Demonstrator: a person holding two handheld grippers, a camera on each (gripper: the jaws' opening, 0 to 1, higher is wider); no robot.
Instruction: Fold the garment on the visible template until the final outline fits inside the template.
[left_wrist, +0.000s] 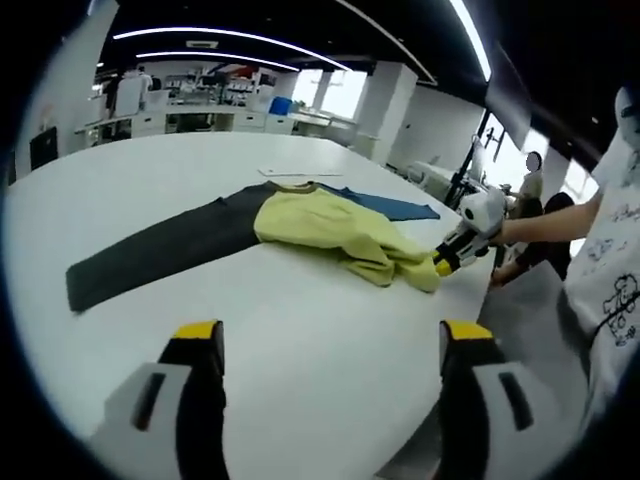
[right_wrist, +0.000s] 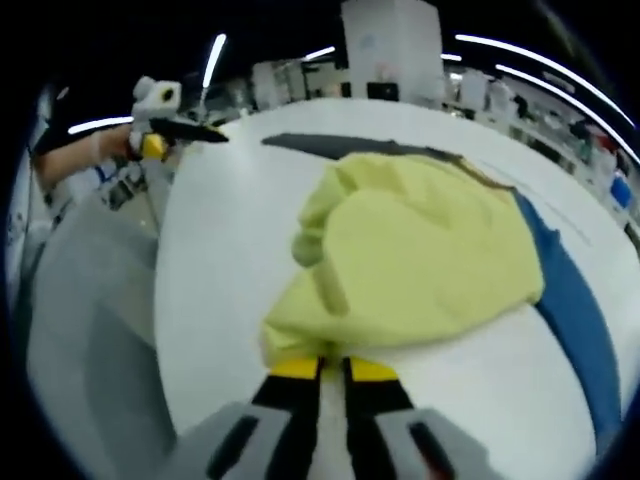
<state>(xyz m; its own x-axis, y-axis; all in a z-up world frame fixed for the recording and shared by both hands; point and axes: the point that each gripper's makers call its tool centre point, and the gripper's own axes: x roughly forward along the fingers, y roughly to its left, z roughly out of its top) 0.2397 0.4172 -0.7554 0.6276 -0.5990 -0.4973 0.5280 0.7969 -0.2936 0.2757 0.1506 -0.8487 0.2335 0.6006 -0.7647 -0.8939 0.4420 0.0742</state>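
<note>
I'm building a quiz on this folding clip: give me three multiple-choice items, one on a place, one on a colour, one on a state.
1. Where does the yellow garment lie?
A. on the floor
B. on the white table, over dark strips
C. on a chair

2. What colour are the gripper tips?
A. yellow
B. red
C. green

3. How do the left gripper's jaws stand?
A. shut on the garment
B. shut on nothing
C. open above the table

Answers: 1 B, the garment rests on the tabletop across a dark grey strip and a blue strip. 2 A, the tips are yellow in both views. 3 C, its jaws stand wide apart, while the right gripper pinches the garment's edge.

No legible text, label or number anywhere
</note>
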